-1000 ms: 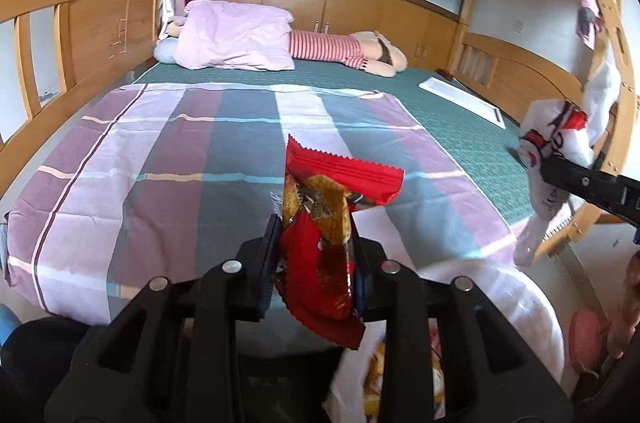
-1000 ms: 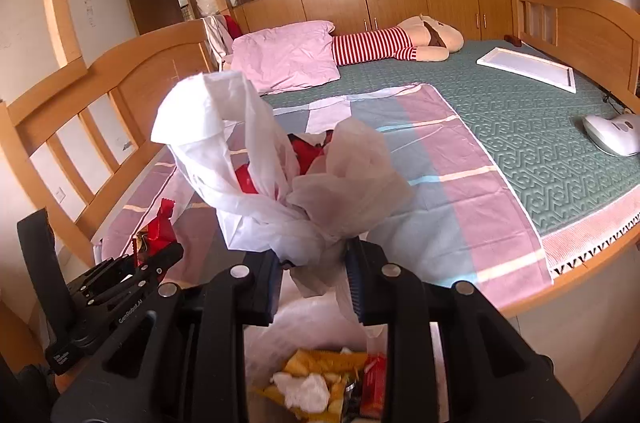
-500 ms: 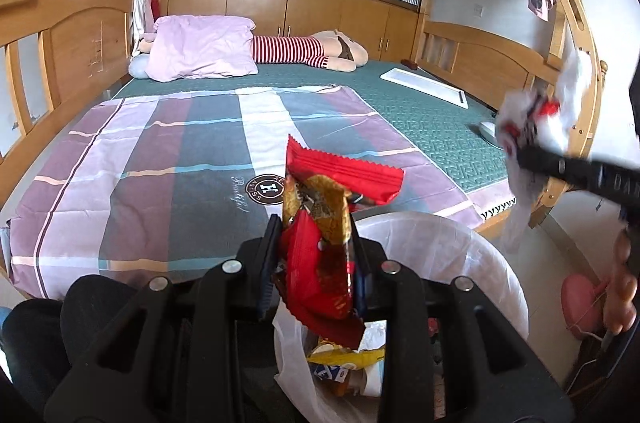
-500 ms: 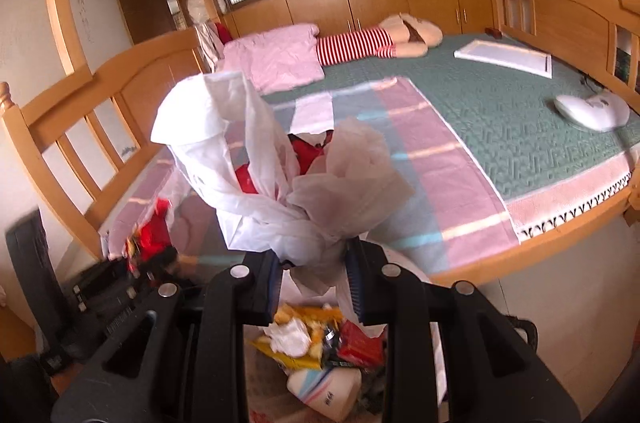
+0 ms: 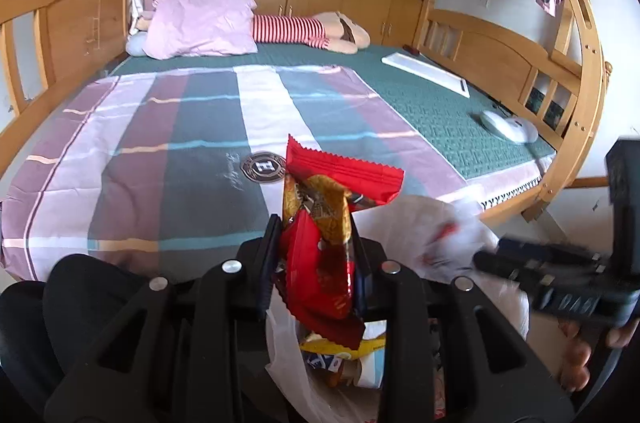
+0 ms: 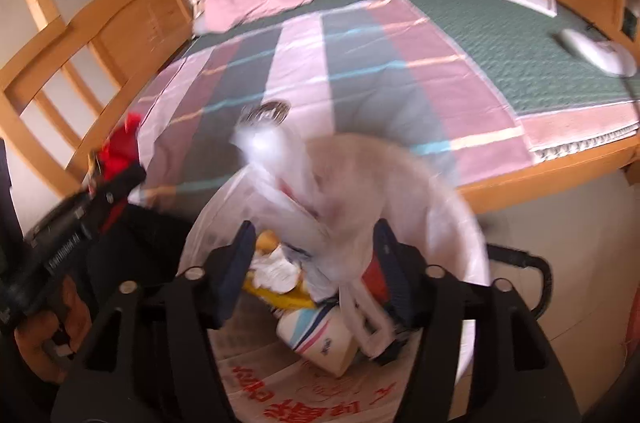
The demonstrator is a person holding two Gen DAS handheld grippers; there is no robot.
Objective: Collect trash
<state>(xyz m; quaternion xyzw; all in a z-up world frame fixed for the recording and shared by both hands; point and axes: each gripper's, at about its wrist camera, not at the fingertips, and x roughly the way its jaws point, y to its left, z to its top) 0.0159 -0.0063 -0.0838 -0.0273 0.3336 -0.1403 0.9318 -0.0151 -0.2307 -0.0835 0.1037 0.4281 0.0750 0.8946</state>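
A crinkled red and gold foil snack wrapper [image 5: 320, 223] showed against the bedsheet [image 5: 160, 151] striped in mauve, grey-green and white with thin turquoise and peach lines. Beyond lay a dark green quilted mat [image 5: 432, 103], a pale pink pillow [image 5: 200, 23] and a red-and-white striped plush toy [image 5: 292, 30].

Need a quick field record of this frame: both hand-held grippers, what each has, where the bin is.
left hand-held gripper: shut on red snack wrappers, above the bin
right hand-held gripper: jaws apart, blurred white plastic bag between them over the bin; contact unclear
bin: white liner, on the floor beside the bed, holds wrappers and paper
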